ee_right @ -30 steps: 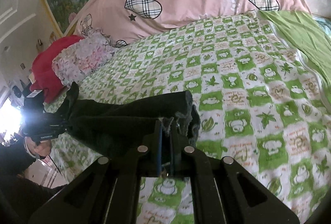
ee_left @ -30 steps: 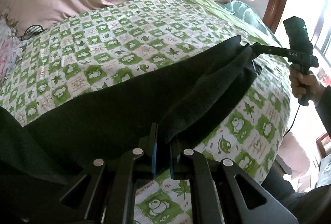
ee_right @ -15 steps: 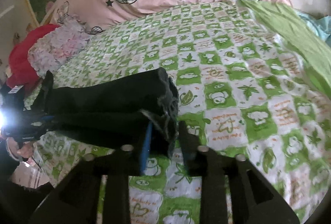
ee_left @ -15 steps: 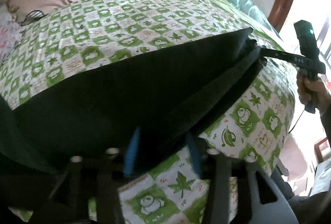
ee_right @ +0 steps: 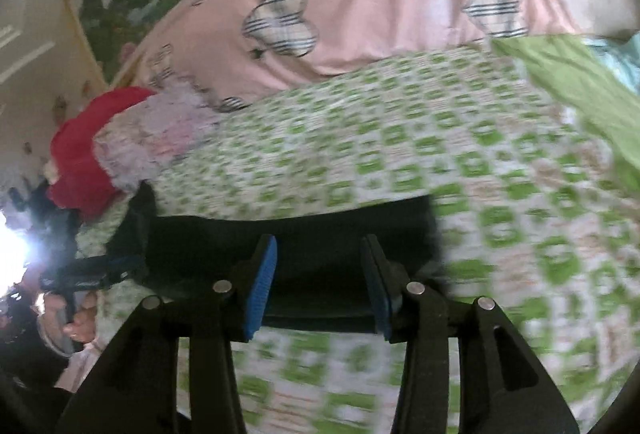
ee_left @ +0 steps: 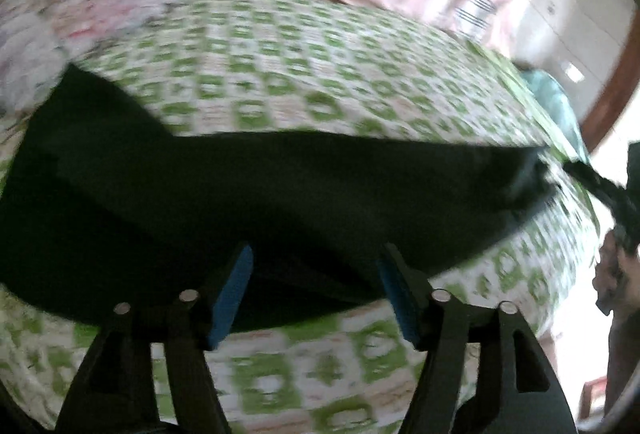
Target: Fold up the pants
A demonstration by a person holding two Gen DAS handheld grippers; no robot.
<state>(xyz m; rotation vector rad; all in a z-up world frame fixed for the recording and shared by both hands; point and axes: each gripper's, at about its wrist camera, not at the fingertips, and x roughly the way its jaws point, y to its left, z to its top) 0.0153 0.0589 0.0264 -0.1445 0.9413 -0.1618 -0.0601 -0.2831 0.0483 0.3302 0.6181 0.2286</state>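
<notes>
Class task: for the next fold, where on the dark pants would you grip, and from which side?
Grip the pants at the short end edge nearest the right gripper, coming in low from the bed's near side. They lie flat, so only that edge lets the opening jaws slip around it.

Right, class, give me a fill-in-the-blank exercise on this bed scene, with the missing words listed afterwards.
1. The dark pants lie on a bedspread checked white and ____.
2. The pads of the right gripper are coloured ____.
3. The pink bedding is printed with plaid ____.
4. The jaws of the left gripper are ____, nothing pinched.

Missing words: green; blue; hearts; opening
</notes>
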